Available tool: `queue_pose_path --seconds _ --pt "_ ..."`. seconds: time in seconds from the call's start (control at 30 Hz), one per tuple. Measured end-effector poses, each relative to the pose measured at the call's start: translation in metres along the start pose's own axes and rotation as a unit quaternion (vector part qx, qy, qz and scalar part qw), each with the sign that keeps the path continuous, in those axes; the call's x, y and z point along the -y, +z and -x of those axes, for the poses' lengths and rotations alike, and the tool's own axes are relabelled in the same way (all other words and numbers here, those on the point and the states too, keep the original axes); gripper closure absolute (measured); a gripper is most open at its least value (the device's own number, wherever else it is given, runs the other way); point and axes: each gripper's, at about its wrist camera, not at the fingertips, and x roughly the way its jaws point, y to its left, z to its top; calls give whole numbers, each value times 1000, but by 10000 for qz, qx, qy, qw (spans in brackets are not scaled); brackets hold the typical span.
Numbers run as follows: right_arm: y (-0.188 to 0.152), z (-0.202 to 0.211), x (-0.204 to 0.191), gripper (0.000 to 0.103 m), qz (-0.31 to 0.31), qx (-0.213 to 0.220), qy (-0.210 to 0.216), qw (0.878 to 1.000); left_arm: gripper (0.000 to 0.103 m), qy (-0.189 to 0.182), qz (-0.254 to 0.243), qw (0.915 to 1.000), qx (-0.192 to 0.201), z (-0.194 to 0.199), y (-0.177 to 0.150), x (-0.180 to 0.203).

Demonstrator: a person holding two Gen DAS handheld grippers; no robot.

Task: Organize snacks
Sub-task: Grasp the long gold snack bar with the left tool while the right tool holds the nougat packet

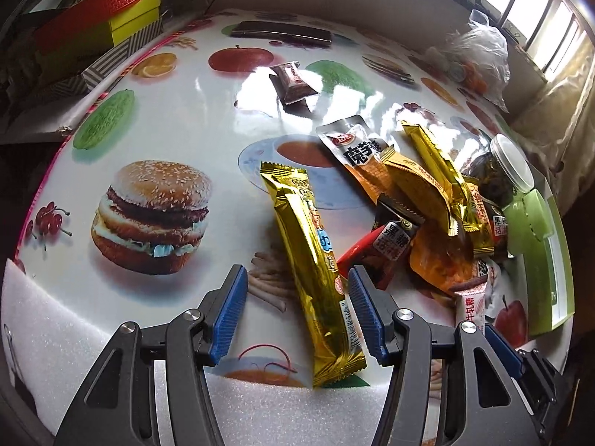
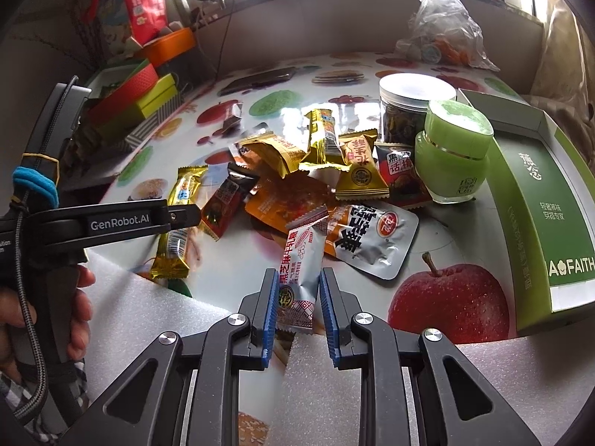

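While the right gripper (image 2: 297, 297) pinches a silver-white candy wrapper (image 2: 302, 260), the open left gripper (image 1: 295, 316) straddles the long gold foil bar (image 1: 312, 260) (axis running toward the table's near edge (image 1: 111, 353))

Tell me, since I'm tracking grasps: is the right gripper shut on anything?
Yes. The right gripper is shut on the silver candy packet, its blue pads pressing both sides.
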Motion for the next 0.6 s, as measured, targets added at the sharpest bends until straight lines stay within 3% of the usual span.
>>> queue_pose_path --seconds 0.1,0.17,0.3,0.33,0.6 --pt "0 0 -1 82 26 -2 -8 10000 46 49 -77 10000 16 1 -1 2" --pt "0 0 -2 82 30 0 -7 10000 59 84 -81 9999 51 1 -2 1" --pt "-1 0 -3 82 42 4 -15 10000 67 25 -102 9999 48 1 -1 1" --pt "-1 0 -3 82 42 4 -19 10000 74 8 -97 9999 55 1 -2 0" --pt "-1 4 -3 84 58 27 -42 10000 79 8 -198 9997 145 5 -5 0"
